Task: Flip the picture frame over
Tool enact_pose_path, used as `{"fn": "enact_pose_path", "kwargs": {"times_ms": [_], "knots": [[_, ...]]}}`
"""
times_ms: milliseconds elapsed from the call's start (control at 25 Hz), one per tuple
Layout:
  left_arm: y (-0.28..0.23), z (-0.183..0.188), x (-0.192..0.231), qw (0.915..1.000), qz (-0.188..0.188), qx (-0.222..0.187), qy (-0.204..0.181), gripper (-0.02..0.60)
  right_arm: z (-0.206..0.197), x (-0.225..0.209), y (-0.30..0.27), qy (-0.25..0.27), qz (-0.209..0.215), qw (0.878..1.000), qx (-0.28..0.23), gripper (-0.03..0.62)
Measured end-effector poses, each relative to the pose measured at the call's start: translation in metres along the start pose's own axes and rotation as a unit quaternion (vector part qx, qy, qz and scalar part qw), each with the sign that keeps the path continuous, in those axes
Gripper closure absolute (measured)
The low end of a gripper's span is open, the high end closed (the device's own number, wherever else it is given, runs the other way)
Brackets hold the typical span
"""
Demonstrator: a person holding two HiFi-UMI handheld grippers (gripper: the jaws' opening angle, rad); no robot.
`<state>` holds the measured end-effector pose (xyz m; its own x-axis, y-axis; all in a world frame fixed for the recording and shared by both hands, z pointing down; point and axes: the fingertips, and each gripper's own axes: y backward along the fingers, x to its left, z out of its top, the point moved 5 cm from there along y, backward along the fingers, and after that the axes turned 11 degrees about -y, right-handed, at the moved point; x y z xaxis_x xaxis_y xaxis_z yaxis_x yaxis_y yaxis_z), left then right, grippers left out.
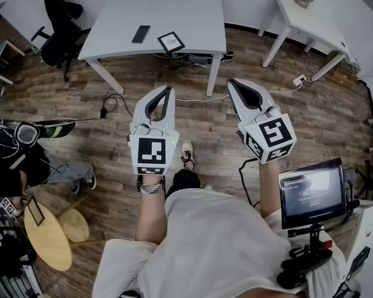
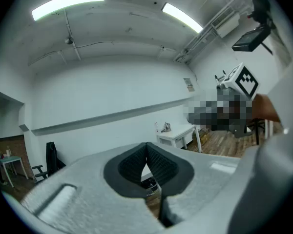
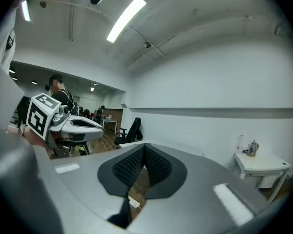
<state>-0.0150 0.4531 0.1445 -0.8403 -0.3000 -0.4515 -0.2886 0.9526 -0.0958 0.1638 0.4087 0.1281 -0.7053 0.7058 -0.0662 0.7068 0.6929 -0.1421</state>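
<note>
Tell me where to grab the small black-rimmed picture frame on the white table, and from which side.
Probably its near rim, approached low from the front: the black-rimmed picture frame lies flat close to the near edge of the white table, leaving that rim easiest to pinch; the black phone lies to its left.

The picture frame (image 1: 171, 42) lies on the table (image 1: 180, 5) at twelve o'clock, a phone (image 1: 140, 34) at its nine o'clock.
</note>
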Motion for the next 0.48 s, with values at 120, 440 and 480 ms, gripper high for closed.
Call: {"fn": "enact_pose_path", "kwargs": {"times_ms": [120, 440, 480], "knots": [[0.009, 0.004, -0.011, 1.0, -0.002, 0.001, 0.001, 0.578, 0.0, 0.006, 0.012, 0.001, 0.002, 1.0, 0.0, 0.592], [-0.002, 0.004, -0.006, 0.9999, -0.009, -0.009, 0.003, 0.577, 0.008, 0.0, 0.008, -0.005, -0.001, 1.0, -0.02, 0.591], [-0.008, 0.003, -0.003, 0.9999, -0.012, -0.012, 0.002, 0.577, 0.008, -0.004, 0.004, -0.006, -0.003, 1.0, -0.021, 0.592]]}}
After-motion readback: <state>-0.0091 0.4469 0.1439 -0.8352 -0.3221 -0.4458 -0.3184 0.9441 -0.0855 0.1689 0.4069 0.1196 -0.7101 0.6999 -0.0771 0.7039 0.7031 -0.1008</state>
